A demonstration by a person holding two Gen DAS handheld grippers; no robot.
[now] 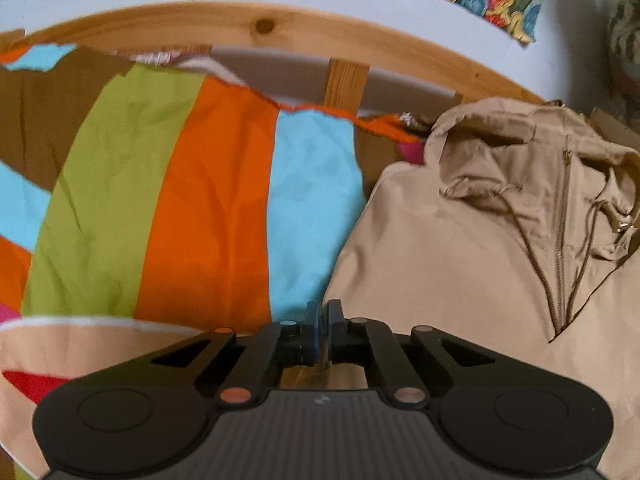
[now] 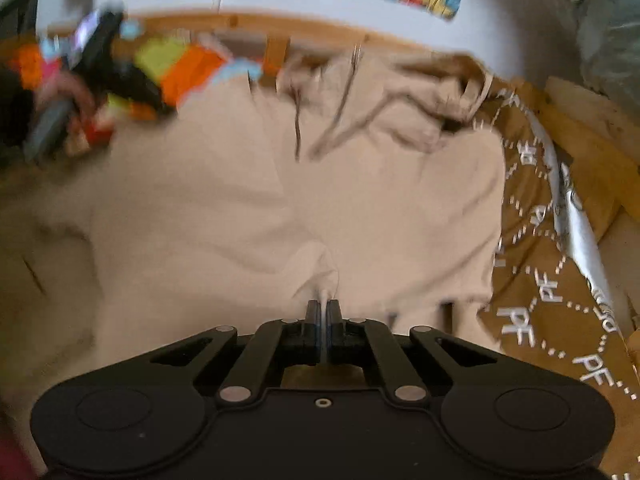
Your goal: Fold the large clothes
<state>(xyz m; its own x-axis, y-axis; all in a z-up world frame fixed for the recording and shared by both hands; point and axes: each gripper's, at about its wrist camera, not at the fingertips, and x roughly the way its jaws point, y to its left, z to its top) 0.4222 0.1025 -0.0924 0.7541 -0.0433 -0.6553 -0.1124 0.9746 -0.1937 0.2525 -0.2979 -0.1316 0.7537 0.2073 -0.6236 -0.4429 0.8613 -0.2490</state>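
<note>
Your right tongs [image 2: 323, 307] pinch a ridge of the beige zip-neck hooded pullover [image 2: 280, 200] near the bed's foot edge, your left tongs [image 1: 323, 312] pressed together at its side hem, likely gripping it for folding.

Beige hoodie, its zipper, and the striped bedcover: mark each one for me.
beige hoodie [image 2: 248, 216]: right wrist view, chest panel.
zipper [image 1: 563, 224]: left wrist view, mid-length of the teeth.
striped bedcover [image 1: 212, 208]: left wrist view, orange stripe.
</note>
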